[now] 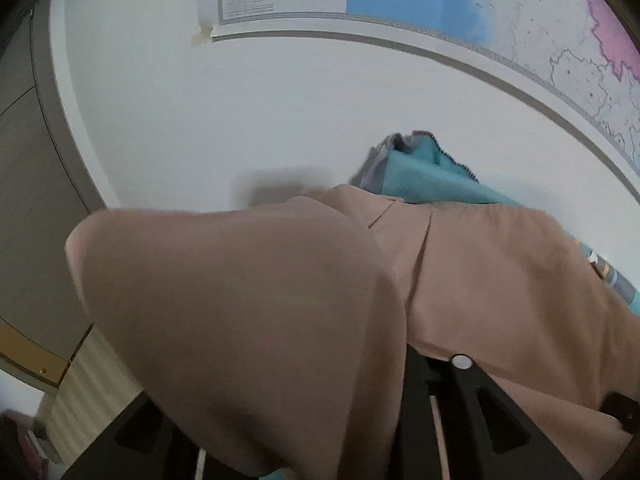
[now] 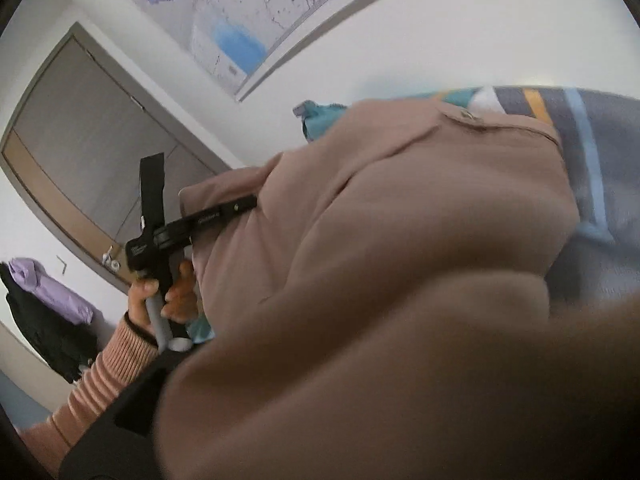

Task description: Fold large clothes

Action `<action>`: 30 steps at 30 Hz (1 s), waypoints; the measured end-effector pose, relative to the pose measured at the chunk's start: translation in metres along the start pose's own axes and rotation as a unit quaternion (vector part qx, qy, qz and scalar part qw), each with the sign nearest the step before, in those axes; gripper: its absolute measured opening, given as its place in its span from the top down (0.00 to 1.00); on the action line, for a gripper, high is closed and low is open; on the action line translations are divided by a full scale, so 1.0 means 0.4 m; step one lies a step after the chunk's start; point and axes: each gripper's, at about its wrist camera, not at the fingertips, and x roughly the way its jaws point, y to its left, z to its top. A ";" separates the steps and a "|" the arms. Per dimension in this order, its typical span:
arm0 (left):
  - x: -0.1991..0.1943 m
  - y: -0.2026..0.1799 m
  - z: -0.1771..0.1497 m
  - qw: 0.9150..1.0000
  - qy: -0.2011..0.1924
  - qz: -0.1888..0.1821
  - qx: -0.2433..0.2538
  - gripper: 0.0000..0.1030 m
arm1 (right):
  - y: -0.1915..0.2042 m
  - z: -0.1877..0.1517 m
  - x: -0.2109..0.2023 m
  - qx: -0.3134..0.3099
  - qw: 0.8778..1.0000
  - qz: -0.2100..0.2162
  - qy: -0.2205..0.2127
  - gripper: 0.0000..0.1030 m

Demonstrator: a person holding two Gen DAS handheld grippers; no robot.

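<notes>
Tan garment [image 1: 480, 280] draped over both tongs, bulk running toward 1 o'clock onto the striped blanket [image 2: 592, 152]. Left tongs [image 2: 224, 212] at 9 o'clock gripped its edge; right tongs' state couldn't be told, buried under cloth.

Your right wrist camera is almost filled by the tan garment [image 2: 400, 240], bunched in thick folds that cover your right gripper's fingers, so you cannot tell how its jaws stand. A buttoned tab on the garment [image 2: 464, 116] lies near the top. Behind it shows a striped blanket [image 2: 592, 152] in grey, blue and orange. At left, your left hand [image 2: 168, 292], in a ribbed pink sleeve [image 2: 112, 364], grips the handle of the left gripper [image 2: 240, 205], whose black fingers reach into the cloth's edge. A wall map [image 2: 224, 12] hangs above a grey door [image 2: 92, 152].
</notes>
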 end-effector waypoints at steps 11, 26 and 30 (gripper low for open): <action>0.002 0.072 -0.047 0.997 0.033 -0.059 -0.049 0.52 | -0.131 0.008 -0.184 0.093 0.995 0.024 -0.032 0.41; 0.029 -0.022 -0.001 1.000 0.006 -0.005 0.009 0.49 | -0.091 -0.105 -0.210 0.056 0.998 -0.017 -0.002 0.78; -0.026 0.016 -0.029 1.000 0.003 0.014 0.012 0.37 | -0.062 -0.079 -0.241 0.022 0.998 -0.053 -0.023 0.50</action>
